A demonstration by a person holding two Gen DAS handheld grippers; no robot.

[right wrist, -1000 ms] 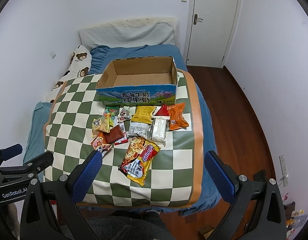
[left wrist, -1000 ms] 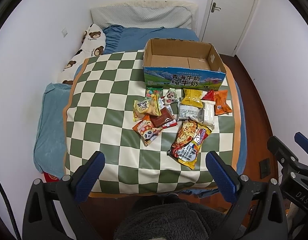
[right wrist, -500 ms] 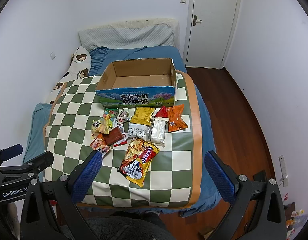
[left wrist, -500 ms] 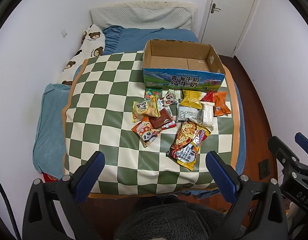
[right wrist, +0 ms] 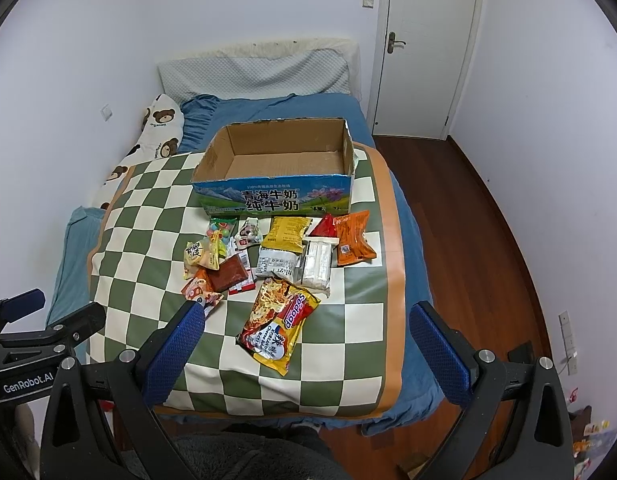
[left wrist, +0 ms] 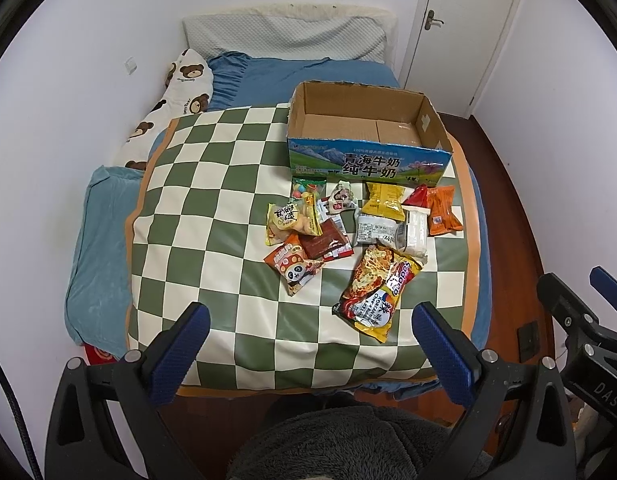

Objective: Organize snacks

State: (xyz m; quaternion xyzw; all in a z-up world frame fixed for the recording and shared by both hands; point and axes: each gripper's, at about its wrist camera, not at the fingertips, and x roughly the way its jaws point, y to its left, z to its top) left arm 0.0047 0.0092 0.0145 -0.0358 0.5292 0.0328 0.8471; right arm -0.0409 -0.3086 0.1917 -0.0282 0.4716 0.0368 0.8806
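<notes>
Several snack packets lie in a loose pile on the green-and-white checkered mat [left wrist: 212, 216] on the bed. Nearest me is a large noodle packet [left wrist: 378, 290], also in the right wrist view [right wrist: 279, 326]. A panda packet [left wrist: 294, 266], a yellow packet [left wrist: 382, 202] and an orange packet [left wrist: 442, 210] lie around it. Behind them stands an open, empty cardboard box [left wrist: 366, 156] with a blue printed front [right wrist: 276, 200]. My left gripper [left wrist: 308, 344] is open and empty above the mat's near edge. My right gripper [right wrist: 304, 340] is open and empty, near the noodle packet.
A bear-print pillow [left wrist: 176, 92] and blue bedding [left wrist: 100, 248] lie left of the mat. White walls close in on the left and back. A white door [right wrist: 426, 48] and wooden floor [right wrist: 484, 216] are on the right. The bed's foot edge is just below the grippers.
Both grippers have drawn slightly closer to the bed; the snacks and box sit a little lower and larger in view. Nothing on the mat has moved.
</notes>
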